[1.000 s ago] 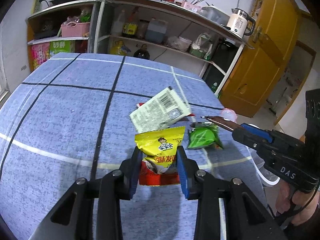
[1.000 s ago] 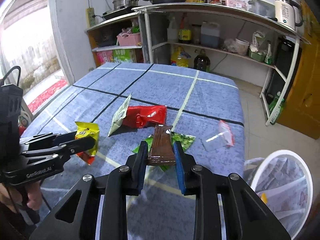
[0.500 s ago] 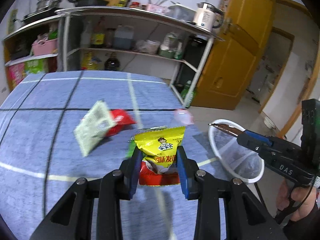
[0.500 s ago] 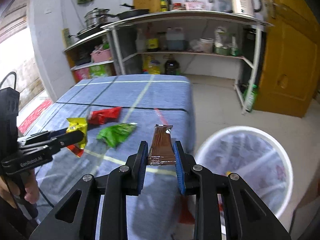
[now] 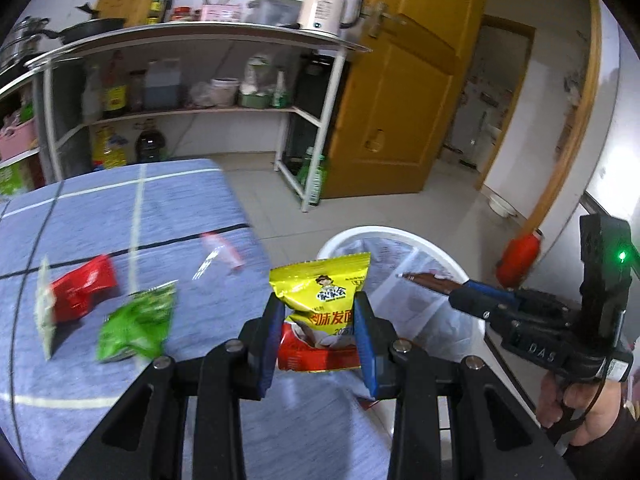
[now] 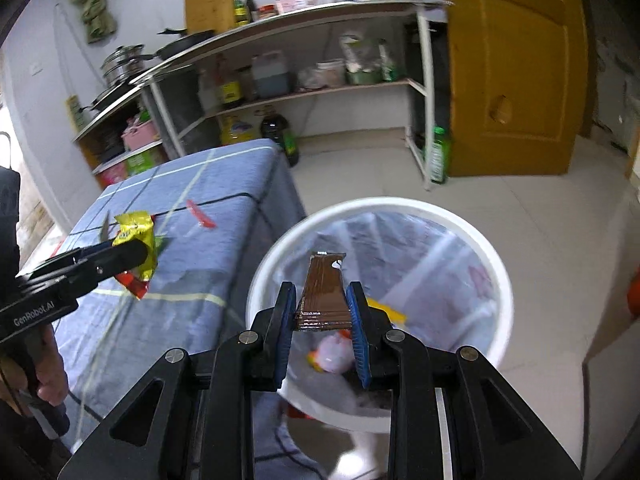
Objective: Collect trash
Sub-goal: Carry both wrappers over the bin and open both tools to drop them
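Two grippers are each carrying a piece of trash toward the bin (image 6: 496, 280) beside the table (image 5: 120, 208). The right gripper (image 6: 320, 320) is holding a brown wrapper (image 6: 322, 292), its jaws clamped on the wrapper's sides, and is hanging over the bin's mouth, where some litter is already lying in the clear liner. The left gripper (image 5: 318, 334) is gripping a yellow packet (image 5: 320, 292) between its blue pads, jaws pressed on it, and is sitting over the table's corner with the bin's white rim just beyond.

Three more pieces are waiting on the blue cloth: a green packet (image 5: 136, 320), a red packet (image 5: 82, 290) with a pale wrapper (image 5: 44, 308) against it, and a small clear-and-red scrap (image 5: 220, 250) near the edge.

The step in hand looks like the drop. The right jaws are best opening only while the wrapper is hanging well inside the rim, since a flat, light strip is likely to flutter sideways. The left gripper is probably needing to travel further out past the table edge before letting go; releasing where it is now risks the packet landing on the cloth or the floor. Keeping the two grippers apart over the bin is avoiding a clash.
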The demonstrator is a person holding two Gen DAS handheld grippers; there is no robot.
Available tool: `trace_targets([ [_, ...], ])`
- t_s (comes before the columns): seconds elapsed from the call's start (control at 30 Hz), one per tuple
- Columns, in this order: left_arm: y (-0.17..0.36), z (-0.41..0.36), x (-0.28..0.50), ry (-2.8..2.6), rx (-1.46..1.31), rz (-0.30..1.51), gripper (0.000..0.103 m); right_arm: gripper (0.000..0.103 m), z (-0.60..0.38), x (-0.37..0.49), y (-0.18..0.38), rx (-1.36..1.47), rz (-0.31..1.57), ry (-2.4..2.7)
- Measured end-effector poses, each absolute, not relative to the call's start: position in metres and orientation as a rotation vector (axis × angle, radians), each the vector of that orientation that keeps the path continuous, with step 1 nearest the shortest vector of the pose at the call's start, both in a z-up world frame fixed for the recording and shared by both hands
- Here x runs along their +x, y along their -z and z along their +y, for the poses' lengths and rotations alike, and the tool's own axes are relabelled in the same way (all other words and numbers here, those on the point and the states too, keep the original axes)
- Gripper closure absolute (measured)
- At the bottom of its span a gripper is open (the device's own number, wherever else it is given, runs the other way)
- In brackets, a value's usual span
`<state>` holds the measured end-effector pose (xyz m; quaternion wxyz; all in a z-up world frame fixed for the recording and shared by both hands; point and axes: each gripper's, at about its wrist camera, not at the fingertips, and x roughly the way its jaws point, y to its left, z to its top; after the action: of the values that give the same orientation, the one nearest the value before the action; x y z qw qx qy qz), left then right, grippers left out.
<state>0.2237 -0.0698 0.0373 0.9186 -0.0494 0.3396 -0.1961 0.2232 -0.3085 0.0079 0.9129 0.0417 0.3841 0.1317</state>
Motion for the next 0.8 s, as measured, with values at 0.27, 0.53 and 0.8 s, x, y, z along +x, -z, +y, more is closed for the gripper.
trace_targets([
  [0.27, -0.028, -0.127, 0.243, 0.485, -0.065, 0.736, 0.067, 0.076, -0.342, 0.221, 0.003, 0.131, 0.817, -0.226],
  [0.53, -0.009, -0.159, 0.262, 0.518, -0.048, 0.802, 0.066, 0.076, -0.358, 0.223, 0.014, 0.151, 0.845, -0.177],
  [0.8, -0.003, -0.158, 0.262, 0.534, -0.073, 0.818, 0.051, 0.075, -0.36, 0.22, 0.006, 0.156, 0.815, -0.175],
])
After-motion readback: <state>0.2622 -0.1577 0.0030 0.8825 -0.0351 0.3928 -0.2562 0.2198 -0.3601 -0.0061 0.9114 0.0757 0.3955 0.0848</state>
